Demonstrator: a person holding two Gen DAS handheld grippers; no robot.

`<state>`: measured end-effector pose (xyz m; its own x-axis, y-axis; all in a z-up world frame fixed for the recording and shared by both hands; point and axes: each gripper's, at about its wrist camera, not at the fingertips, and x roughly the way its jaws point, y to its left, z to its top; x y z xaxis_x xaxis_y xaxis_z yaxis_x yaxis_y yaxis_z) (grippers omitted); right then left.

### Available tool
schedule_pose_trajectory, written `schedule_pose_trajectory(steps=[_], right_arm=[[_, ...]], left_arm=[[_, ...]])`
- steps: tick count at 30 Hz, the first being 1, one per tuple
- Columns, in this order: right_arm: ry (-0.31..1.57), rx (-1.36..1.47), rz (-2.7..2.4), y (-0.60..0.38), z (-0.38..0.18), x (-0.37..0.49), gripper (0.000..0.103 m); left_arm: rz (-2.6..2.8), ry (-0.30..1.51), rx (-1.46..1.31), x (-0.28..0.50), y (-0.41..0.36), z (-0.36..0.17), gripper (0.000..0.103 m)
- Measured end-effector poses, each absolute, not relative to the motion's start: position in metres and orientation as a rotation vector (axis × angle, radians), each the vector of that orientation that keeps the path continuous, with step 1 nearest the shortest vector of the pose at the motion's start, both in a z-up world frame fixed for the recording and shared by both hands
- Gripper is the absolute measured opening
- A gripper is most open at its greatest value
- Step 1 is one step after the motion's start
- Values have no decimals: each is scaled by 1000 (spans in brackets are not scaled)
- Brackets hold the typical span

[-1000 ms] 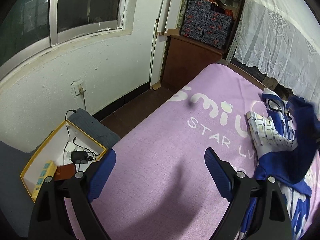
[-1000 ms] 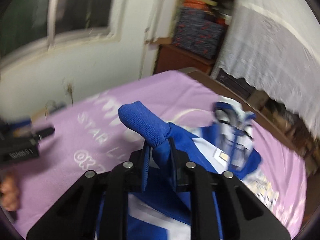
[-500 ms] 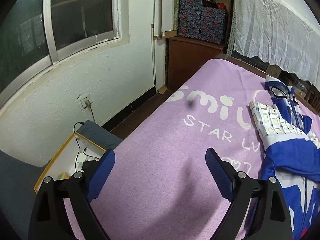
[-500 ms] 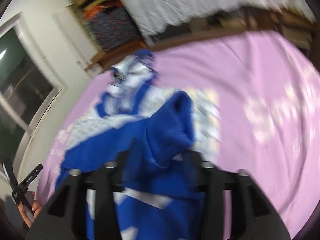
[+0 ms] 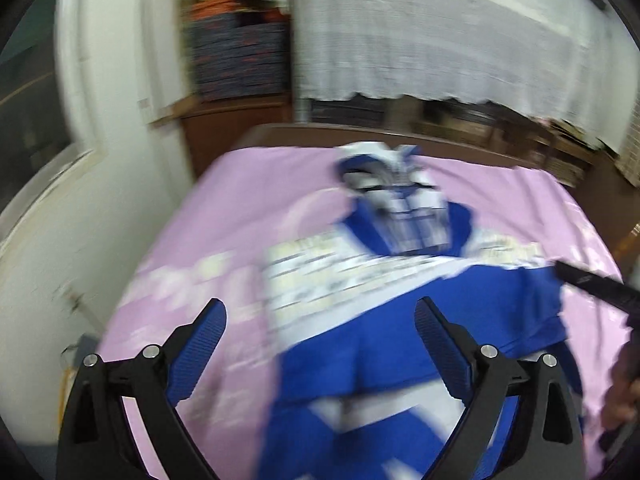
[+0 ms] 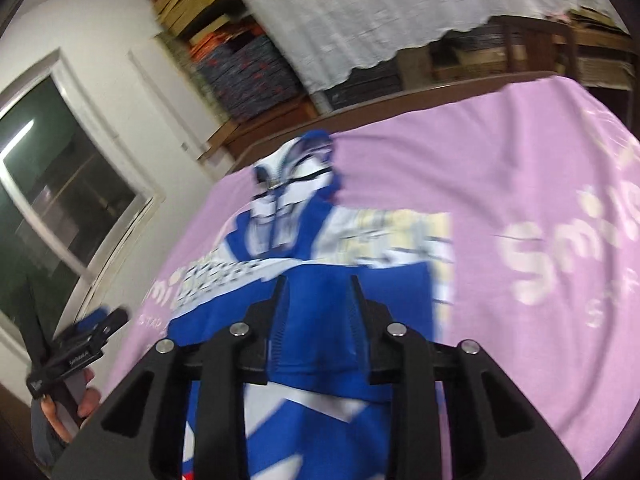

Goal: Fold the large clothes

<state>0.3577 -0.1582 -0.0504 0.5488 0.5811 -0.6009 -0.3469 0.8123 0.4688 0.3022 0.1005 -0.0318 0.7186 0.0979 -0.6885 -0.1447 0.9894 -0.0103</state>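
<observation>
Purple bedspread (image 5: 248,208): jacket (image 5: 400,340) beneath left tool (image 5: 320,320).

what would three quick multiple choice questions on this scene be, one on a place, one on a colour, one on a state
1. Where does the jacket lie?
A. on the purple bed cover
B. on the floor
C. on a wall hook

2. What colours is the jacket?
A. red and black
B. blue and white
C. green and yellow

3. How do the fingers of the left gripper stand?
A. clamped on a sleeve
B. spread wide with nothing pressed between them
C. shut on a book

Answers:
1 A, the jacket is spread over the bed cover in both views.
2 B, blue cloth with white panels shows in both views.
3 B, the blue pads stand far apart above the jacket in the left wrist view.
</observation>
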Motion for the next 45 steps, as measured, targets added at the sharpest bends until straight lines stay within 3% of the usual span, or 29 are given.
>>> schedule_pose_trajectory(steps=[8,12,27,33,38,45], right_arm=[[913,290,604,-124,-91,378,28],[957,328,600,-136,-120,389,5],[962,312,610,-138,-119,388,5],[914,246,597,-138,-101,371,17],[865,254,587,-155,-85,359,17],[886,279,548,-172,-89,358,18]], left_arm=[[85,917,-16,363,78,-104,96],[93,926,50,365,76,-119,100],[110,896,120,344,66,-111,100],[108,841,145,331,62,-99,100],[125,804,127,322,68,-88,100],[162,886,138,327,76,-103,100]])
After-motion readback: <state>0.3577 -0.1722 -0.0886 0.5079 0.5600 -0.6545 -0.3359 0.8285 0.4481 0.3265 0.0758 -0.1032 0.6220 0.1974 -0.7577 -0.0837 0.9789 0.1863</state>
